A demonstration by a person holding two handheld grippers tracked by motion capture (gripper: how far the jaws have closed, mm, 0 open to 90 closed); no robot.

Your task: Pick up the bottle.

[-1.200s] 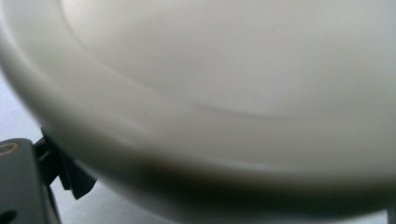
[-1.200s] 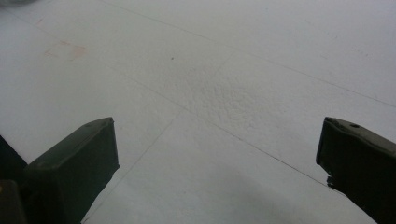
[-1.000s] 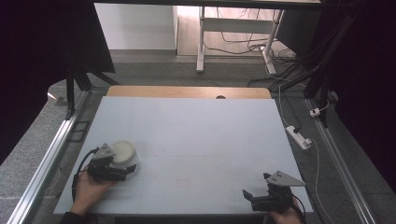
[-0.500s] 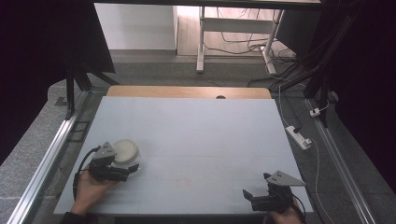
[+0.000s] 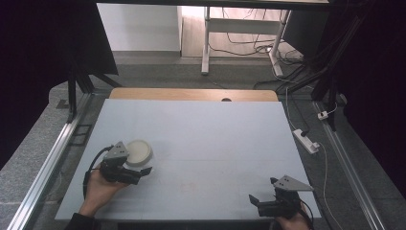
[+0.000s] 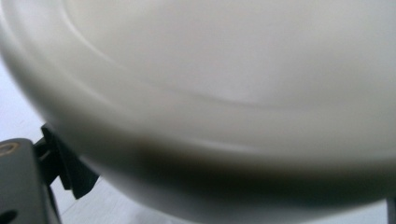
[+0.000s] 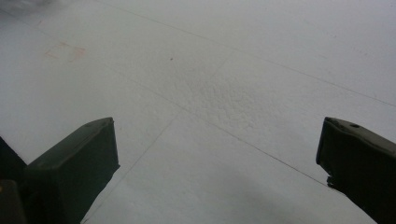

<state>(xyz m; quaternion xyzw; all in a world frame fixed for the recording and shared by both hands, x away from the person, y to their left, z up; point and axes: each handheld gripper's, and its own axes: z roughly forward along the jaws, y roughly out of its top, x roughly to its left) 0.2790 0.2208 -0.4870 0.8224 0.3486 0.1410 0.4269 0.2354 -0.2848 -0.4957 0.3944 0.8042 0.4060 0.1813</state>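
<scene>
Bowl (image 5: 138,152): white, on table (image 5: 206,139), between the left gripper (image 5: 139,167) jaws and right up against its camera; whether they clamp it cannot be told. Right gripper (image 5: 256,203): jaws spread wide, bare tabletop between them, well apart from bowl.

A white dish (image 6: 224,93) looms blurred above the table (image 6: 14,107).

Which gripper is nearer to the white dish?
Left. The left gripper is right at the white dish, jaws by its rim; the right gripper sits far across the table.
</scene>
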